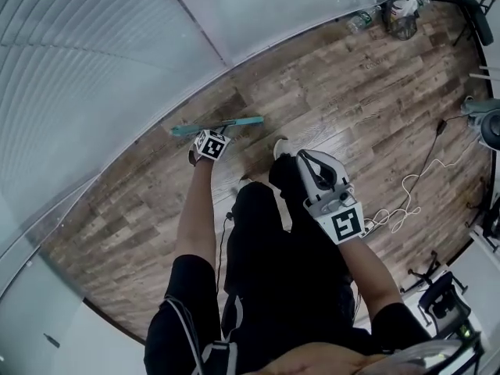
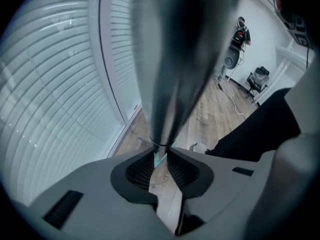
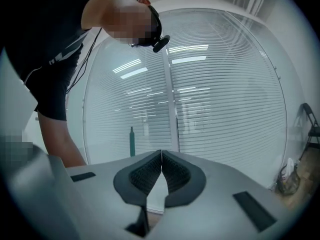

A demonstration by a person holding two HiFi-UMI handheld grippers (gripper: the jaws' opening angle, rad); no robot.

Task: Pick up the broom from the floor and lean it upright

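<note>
The broom's teal head (image 1: 219, 125) rests on the wood floor beside the glass wall. Its grey handle (image 2: 175, 59) rises steeply out of the jaws of my left gripper (image 2: 160, 151), blurred and close to the lens, with a teal part just showing between the pads. In the head view my left gripper (image 1: 209, 142) sits right over the broom head, shut on the handle. My right gripper (image 1: 308, 161) is held at the person's front, shut on nothing; its own view has the jaws (image 3: 161, 156) touching and facing the blinds. A teal upright stick (image 3: 132, 141) stands before the blinds.
White blinds behind a glass wall (image 1: 117, 69) run along the floor's edge. A white cable (image 1: 406, 201) lies coiled on the floor at the right. A bin (image 1: 401, 18) and a bottle (image 1: 359, 20) sit at the far corner. The person's shoe (image 1: 280, 145) is near the broom.
</note>
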